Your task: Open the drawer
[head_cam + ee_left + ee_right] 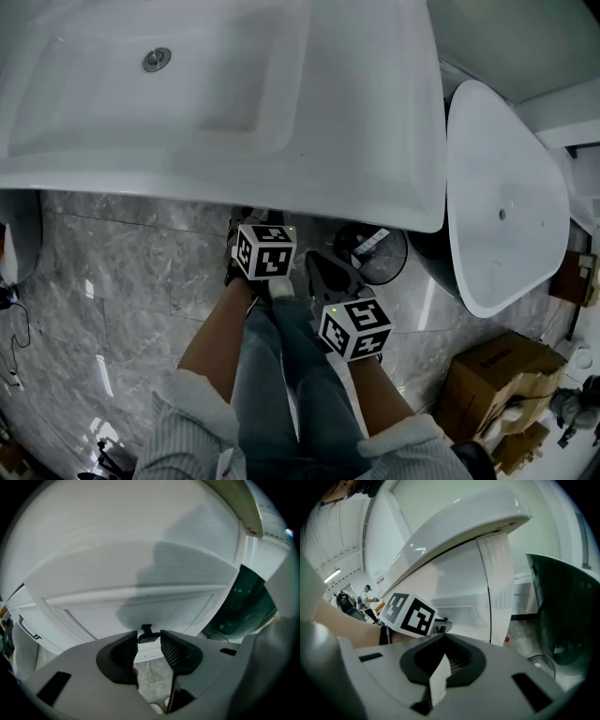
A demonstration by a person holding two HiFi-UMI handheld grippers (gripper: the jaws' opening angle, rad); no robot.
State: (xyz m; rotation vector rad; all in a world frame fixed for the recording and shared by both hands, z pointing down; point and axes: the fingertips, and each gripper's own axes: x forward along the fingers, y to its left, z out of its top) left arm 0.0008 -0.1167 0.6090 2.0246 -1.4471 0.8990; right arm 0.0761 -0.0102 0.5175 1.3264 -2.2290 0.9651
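Note:
The white drawer front (131, 606) fills the left gripper view, under the white basin (216, 94). Its small black handle (146, 637) sits between the tips of my left gripper (147, 641), and both ribbed pads (125, 651) touch its ends. In the head view only that gripper's marker cube (265, 251) shows, right at the basin's front rim. My right gripper (440, 656) hangs back to the right and lower, its cube (354, 328) above my knee. Its jaws are together, and a white sliver (439, 677) shows where they meet. It touches nothing on the cabinet.
A black bin (375, 253) stands on the floor right of the cabinet, close to my right gripper. Beyond it are a white oval tub (506, 206) and a cardboard box (497, 375). My legs in jeans (291, 375) stand on the grey marble floor (122, 272).

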